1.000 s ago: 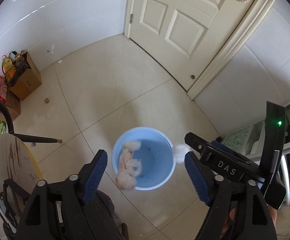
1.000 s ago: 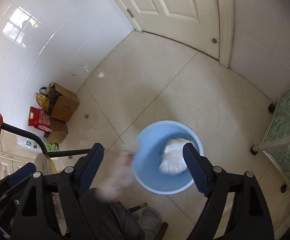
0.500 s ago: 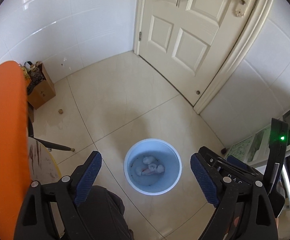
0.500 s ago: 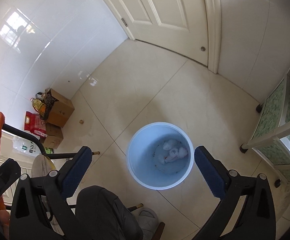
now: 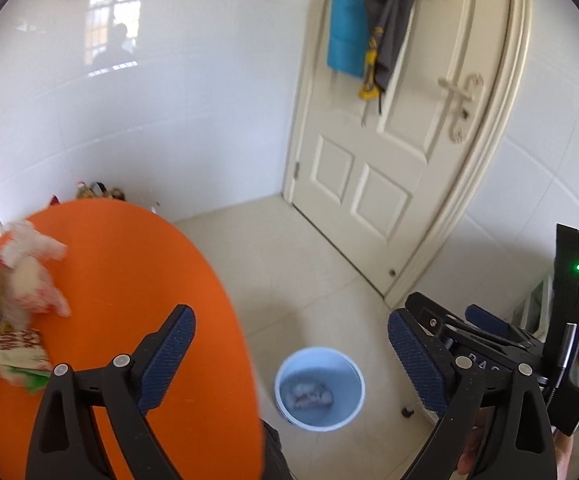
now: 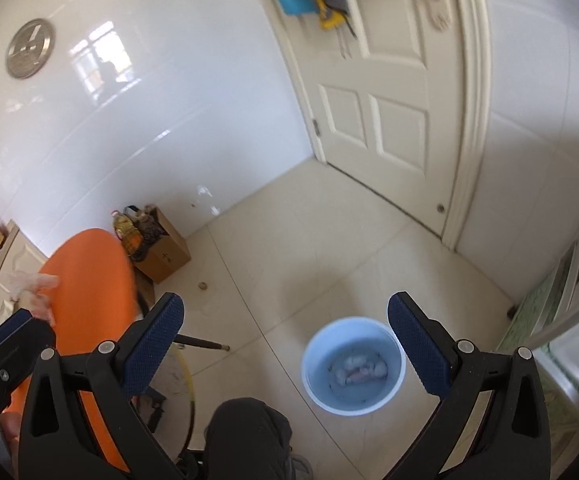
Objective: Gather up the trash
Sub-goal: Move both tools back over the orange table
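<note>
A light blue bucket stands on the tiled floor, well below both grippers. Crumpled white tissues lie at its bottom. My left gripper hangs high over the edge of the orange round table; its jaws are opening and nothing is between them. My right gripper stands wide open and empty above the floor left of the bucket. On the table's far left lie a crumpled tissue and snack wrappers.
A closed white door with clothes hung on it faces me. A cardboard box and an oil bottle sit against the tiled wall. A person's knee is below; a rack stands at the right.
Both grippers let tissues drop into the bucket, then rose and tilted up. The bucket now looks smaller and lower, and the orange table top has come into view. Both jaws widened.
</note>
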Action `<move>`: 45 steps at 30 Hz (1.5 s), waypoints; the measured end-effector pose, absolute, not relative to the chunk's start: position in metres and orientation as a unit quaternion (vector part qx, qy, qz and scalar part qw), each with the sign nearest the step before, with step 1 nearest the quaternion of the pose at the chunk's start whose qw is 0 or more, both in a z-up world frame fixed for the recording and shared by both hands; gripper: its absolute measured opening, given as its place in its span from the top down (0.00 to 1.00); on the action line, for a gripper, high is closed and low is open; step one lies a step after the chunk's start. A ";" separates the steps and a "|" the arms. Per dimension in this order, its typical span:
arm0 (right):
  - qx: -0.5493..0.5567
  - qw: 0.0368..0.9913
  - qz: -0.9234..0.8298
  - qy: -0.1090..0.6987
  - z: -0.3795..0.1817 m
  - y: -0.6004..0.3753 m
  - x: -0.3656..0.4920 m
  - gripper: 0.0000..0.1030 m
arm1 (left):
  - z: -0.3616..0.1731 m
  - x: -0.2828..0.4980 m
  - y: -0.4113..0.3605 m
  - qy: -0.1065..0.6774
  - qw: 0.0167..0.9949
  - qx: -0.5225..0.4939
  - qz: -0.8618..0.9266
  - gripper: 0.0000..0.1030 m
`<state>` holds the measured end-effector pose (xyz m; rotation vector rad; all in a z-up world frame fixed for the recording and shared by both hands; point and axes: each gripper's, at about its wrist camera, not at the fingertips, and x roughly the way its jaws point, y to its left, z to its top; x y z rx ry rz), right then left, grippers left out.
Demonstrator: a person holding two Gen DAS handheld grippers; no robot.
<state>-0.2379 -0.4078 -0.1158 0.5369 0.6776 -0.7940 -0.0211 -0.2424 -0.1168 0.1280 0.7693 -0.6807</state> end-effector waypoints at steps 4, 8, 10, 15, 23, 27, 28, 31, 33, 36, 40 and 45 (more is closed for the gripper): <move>0.219 0.858 -0.350 0.304 -0.083 -0.367 -0.211 0.00 | -0.093 -0.037 -0.185 0.324 0.896 0.040 -0.300 0.01; 0.194 0.882 -0.318 0.288 -0.058 -0.326 -0.183 0.00 | -0.075 -0.053 -0.130 0.289 0.918 0.024 -0.271 0.01; 0.180 0.893 -0.303 0.279 -0.046 -0.306 -0.172 0.00 | -0.067 -0.059 -0.104 0.274 0.927 0.020 -0.256 0.01; 0.142 0.919 -0.261 0.260 -0.021 -0.254 -0.141 0.00 | -0.062 -0.088 -0.041 0.236 0.949 0.008 -0.211 0.01; 0.084 0.948 -0.204 0.230 0.006 -0.174 -0.104 0.00 | -0.074 -0.153 0.029 0.194 0.972 0.010 -0.134 0.01; 0.055 0.956 -0.183 0.222 0.013 -0.142 -0.091 0.00 | -0.077 -0.168 0.045 0.188 0.977 0.008 -0.102 0.01; 0.049 0.958 -0.179 0.220 0.014 -0.135 -0.088 0.00 | -0.076 -0.171 0.049 0.188 0.977 0.005 -0.096 0.01; 0.037 0.962 -0.165 0.215 0.016 -0.121 -0.081 0.00 | -0.074 -0.180 0.056 0.188 0.979 -0.006 -0.084 0.01; 0.031 0.964 -0.157 0.212 0.017 -0.114 -0.077 0.00 | -0.063 -0.172 0.056 0.187 0.980 -0.008 -0.075 0.01; 0.022 0.966 -0.146 0.211 0.017 -0.106 -0.071 0.00 | -0.056 -0.171 0.063 0.187 0.980 -0.014 -0.065 0.01; 0.013 0.968 -0.135 0.212 0.016 -0.098 -0.068 0.00 | -0.050 -0.170 0.074 0.193 0.980 -0.017 -0.054 0.01; 0.012 0.966 -0.127 0.225 0.007 -0.097 -0.059 0.00 | -0.050 -0.157 0.078 0.208 0.977 -0.020 -0.050 0.01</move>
